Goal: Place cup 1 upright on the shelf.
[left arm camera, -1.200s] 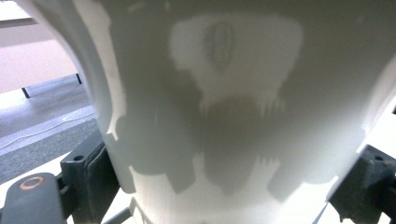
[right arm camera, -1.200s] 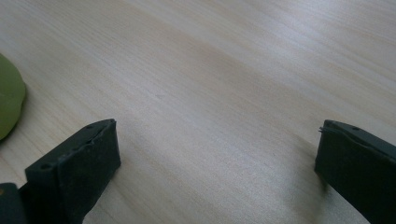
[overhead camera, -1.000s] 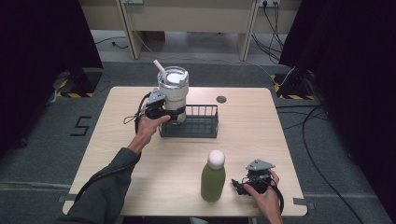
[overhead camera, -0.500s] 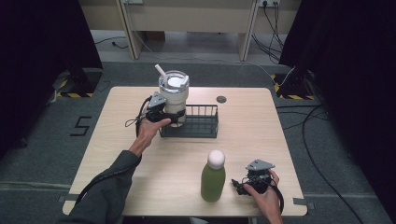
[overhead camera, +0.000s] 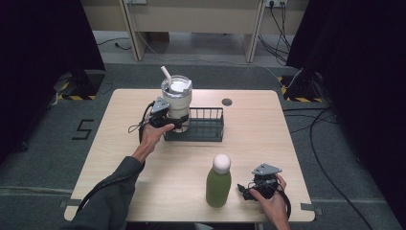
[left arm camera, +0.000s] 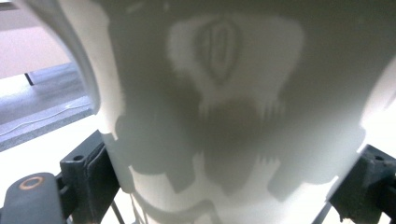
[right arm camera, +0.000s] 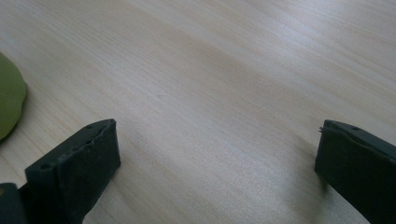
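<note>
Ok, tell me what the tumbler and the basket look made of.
Tumbler: a smooth, matte white body, probably coated metal or plastic, with a clear plastic-looking lid and a white straw. Basket: thin dark bars with open gaps, likely black-coated wire.

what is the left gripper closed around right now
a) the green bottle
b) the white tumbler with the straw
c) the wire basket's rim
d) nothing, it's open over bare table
b, the left gripper has a jaw on each side of the white tumbler at the left end of the wire basket, and the tumbler's wall sits between both jaws in the left gripper view.
</note>
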The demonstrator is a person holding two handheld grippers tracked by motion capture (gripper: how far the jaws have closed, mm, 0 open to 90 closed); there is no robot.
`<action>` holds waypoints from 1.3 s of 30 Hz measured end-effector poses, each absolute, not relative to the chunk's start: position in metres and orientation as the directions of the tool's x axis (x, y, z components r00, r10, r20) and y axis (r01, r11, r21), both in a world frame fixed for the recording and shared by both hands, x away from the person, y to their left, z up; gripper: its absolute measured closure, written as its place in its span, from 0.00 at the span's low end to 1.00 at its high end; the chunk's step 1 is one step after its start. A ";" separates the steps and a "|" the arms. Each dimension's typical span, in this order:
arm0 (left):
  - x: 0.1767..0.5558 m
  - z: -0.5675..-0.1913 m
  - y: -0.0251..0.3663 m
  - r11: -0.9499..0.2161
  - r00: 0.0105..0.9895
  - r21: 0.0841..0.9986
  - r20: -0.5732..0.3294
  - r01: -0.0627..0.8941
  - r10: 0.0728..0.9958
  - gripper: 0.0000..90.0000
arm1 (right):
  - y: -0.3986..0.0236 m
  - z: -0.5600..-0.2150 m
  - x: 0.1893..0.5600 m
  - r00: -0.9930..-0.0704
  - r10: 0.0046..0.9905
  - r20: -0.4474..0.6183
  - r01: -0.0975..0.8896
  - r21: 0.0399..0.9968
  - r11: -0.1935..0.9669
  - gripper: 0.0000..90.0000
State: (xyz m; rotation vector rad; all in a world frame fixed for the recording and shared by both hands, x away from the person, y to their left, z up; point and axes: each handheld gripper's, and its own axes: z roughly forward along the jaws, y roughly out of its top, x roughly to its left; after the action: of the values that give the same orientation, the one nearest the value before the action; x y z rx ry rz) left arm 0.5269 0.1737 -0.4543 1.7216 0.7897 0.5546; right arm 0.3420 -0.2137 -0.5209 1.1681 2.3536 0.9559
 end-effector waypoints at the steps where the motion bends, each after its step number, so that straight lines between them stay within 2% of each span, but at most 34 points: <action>1: 0.527 -0.455 0.175 -0.177 0.670 0.959 -0.018 0.222 0.742 0.12 | -0.214 -0.521 0.342 -0.603 0.798 -0.008 0.567 0.699 0.436 0.00; 23: 0.523 -0.456 0.176 -0.168 0.661 0.961 -0.021 0.221 0.750 0.11 | -0.214 -0.521 0.342 -0.603 0.798 -0.008 0.567 0.699 0.435 0.00; 39: 0.526 -0.457 0.182 -0.170 0.702 0.962 -0.029 0.212 0.712 0.11 | -0.214 -0.521 0.342 -0.603 0.798 -0.008 0.567 0.699 0.435 0.00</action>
State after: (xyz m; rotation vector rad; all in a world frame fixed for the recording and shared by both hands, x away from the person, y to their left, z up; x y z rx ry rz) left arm 0.5263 0.1820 -0.4568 1.7238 0.7436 0.5239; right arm 0.3419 -0.2137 -0.5208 1.1674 2.3552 0.9552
